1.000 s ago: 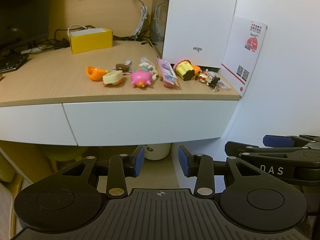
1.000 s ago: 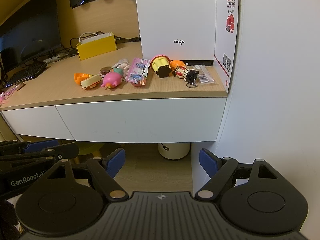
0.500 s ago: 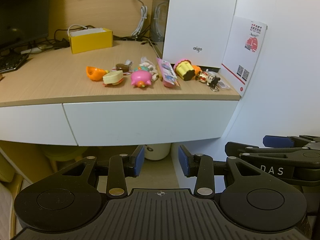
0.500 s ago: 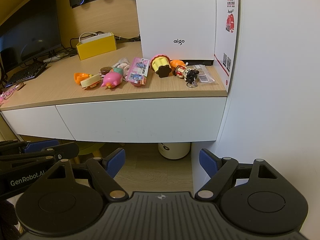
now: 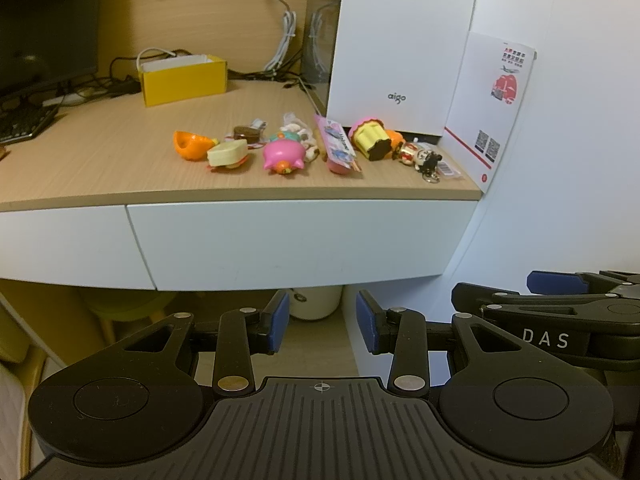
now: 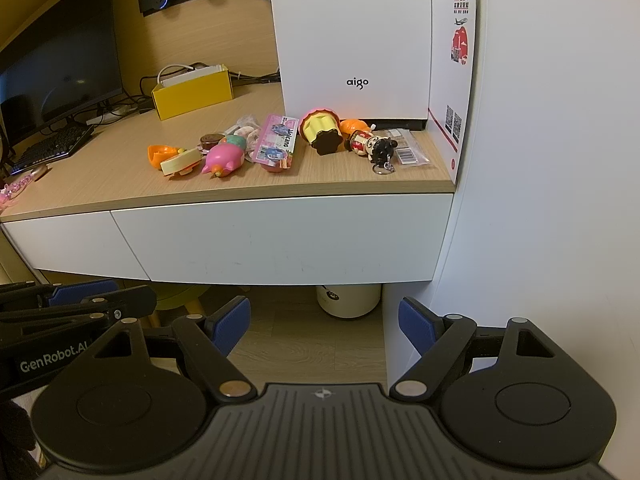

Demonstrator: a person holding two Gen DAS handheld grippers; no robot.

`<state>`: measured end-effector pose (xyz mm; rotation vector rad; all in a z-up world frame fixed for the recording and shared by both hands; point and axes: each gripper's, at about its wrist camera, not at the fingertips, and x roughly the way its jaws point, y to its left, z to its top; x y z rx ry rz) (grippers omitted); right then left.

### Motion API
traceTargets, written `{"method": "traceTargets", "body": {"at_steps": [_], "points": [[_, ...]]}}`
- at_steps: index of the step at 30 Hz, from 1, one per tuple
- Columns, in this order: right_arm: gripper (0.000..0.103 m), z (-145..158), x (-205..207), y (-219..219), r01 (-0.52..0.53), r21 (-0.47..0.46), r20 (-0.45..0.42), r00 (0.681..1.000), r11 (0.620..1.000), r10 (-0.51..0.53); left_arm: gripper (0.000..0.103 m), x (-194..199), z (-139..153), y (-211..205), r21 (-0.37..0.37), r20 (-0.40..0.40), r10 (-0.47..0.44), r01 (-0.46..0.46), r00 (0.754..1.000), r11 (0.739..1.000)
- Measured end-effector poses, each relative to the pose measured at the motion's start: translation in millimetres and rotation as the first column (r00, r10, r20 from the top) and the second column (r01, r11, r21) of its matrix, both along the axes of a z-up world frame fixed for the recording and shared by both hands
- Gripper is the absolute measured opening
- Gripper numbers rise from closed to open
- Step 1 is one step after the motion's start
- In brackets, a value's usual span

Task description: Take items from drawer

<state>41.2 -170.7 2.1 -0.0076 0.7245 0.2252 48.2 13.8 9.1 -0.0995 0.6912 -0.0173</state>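
Nothing has moved: both the left gripper (image 5: pixel 322 322) and right gripper (image 6: pixel 324 320), jaws apart and empty, hover below one closed white drawer front (image 6: pixel 276 240); toys lie above it.

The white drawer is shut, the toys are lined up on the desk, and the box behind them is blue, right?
Not quite: the box is yellow, not blue, as the right wrist view shows. The rest holds: the white drawer is shut and the toys are lined up on the desk.
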Motion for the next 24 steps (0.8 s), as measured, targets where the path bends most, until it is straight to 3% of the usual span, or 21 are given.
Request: {"method": "traceTargets", "body": {"at_steps": [6, 15, 22, 24], "points": [[0.082, 0.0, 0.8, 0.0, 0.001, 0.000, 0.001, 1.000, 1.000, -0.001, 0.041, -0.3, -0.3, 1.0, 0.000, 0.000, 0.000, 0.000, 1.000, 1.000], [0.082, -0.4, 1.3, 0.0, 0.001, 0.002, 0.000, 1.000, 1.000, -0.001, 0.026, -2.2, 0.6, 0.3, -0.006, 0.005, -0.002, 0.002, 1.000, 1.000], [0.082, 0.3, 2.5, -3.2, 0.015, 0.046, -0.009, 1.000, 0.999, -0.015, 0.018, -2.4, 2.9, -3.1, -0.067, 0.025, -0.070, 0.072, 0.997, 0.995], [0.082, -1.0, 2.8, -1.7, 0.013, 0.064, -0.020, 1.000, 0.998, -0.011, 0.017, -1.5, 2.3, -8.1, -0.053, 0.024, -0.078, 0.079, 0.997, 0.995]]}}
